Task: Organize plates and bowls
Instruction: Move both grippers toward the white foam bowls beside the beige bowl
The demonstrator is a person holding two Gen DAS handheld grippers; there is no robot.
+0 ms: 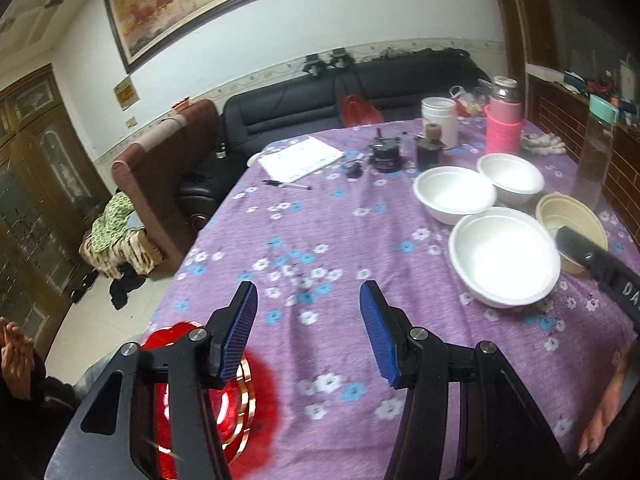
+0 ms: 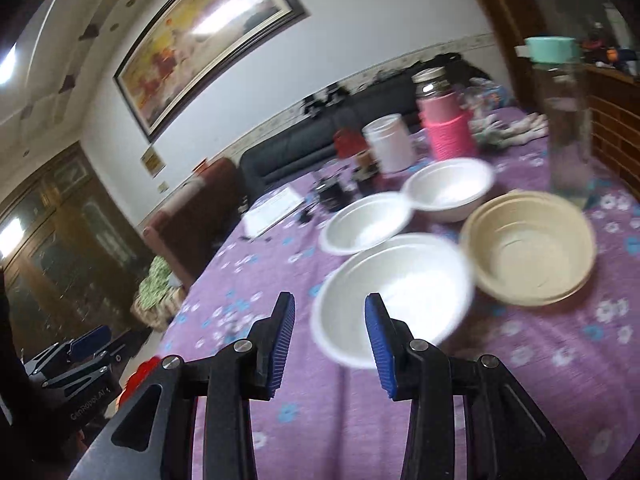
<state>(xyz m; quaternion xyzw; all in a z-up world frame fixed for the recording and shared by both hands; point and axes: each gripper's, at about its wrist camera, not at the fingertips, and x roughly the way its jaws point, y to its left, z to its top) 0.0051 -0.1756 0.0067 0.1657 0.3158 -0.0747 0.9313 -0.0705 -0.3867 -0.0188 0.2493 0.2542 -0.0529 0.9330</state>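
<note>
Fingers of both grippers apart and empty, right gripper (image 2: 330, 344) just above nearest shallow white foam bowl (image 2: 394, 300).

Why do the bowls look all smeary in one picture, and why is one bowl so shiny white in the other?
Right wrist view: the camera was moving, so the nearest white bowl and the tan bowl are streaked with motion blur, while the right gripper stays sharp. Left wrist view: steadier and clearer, but ceiling light blows out the inside of the nearest white bowl; the fisheye lens curves the picture frame.
</note>
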